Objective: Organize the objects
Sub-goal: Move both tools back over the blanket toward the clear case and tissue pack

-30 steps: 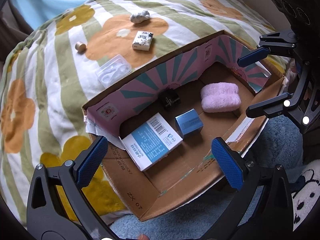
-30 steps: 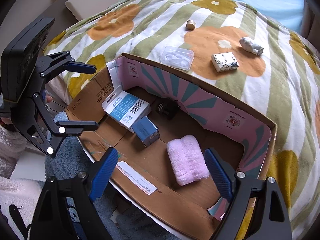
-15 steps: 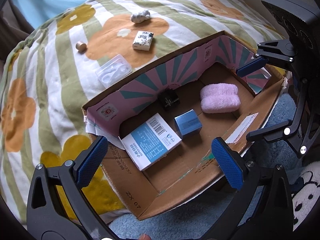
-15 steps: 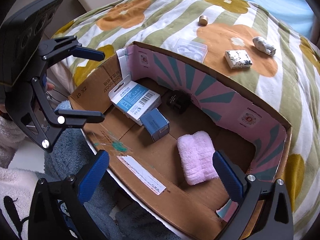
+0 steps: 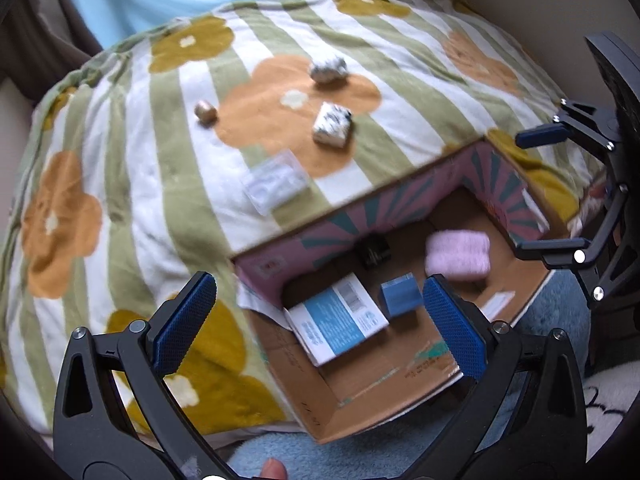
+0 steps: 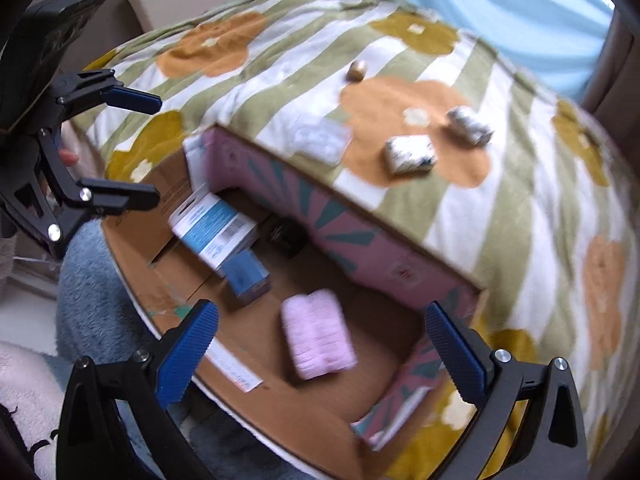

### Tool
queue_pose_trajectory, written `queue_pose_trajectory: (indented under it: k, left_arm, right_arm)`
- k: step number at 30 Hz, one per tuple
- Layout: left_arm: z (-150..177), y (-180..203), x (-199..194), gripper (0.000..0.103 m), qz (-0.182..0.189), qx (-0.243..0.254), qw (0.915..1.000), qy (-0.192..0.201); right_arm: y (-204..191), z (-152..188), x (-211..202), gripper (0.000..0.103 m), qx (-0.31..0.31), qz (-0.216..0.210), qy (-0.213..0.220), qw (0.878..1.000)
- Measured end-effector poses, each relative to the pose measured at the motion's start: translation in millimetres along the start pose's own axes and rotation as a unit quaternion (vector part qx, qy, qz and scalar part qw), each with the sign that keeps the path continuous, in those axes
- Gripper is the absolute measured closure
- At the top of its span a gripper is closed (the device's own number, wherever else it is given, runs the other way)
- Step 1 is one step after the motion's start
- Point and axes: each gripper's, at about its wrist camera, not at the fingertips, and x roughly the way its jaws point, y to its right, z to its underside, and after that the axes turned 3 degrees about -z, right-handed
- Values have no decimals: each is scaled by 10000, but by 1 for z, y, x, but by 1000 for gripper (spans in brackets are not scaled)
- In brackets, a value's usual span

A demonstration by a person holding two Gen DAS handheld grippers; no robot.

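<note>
Flowery blanket now fills more of both views, because both grippers have pulled back from the cardboard box with jaws wide apart and empty. Four small things wait beyond the jaws, like the clear case and patterned block, so picking comes next.

Both wrist views look steeply down from close above, the left from the near-left end and the right from the near-right end of the open brown cardboard box, sharing its contents and the green-striped flowered blanket.
</note>
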Motion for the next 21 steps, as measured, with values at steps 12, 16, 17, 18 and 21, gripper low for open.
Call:
queue_pose_trajectory:
  k: [12, 16, 17, 18, 21]
  left_arm:
    - [-98, -27, 12, 0, -527, -389, 9969, -433]
    - [-109, -32, 54, 0, -502, -706, 9919, -932]
    - [-110, -32, 65, 0, -526, -790, 9897, -1069]
    - [-110, -33, 77, 0, -527, -886, 9873, -1206]
    - [-109, -39, 111, 0, -497, -1228, 9794, -1523]
  right_arm:
    - [57, -80, -50, 0, -144, 293, 699, 9970]
    - [79, -102, -31, 0, -177, 213, 627, 9976]
    - [85, -105, -23, 0, -171, 178, 582, 9980]
    - [90, -108, -14, 0, -163, 146, 539, 9983]
    - [102, -110, 14, 0, -195, 66, 470, 9987]
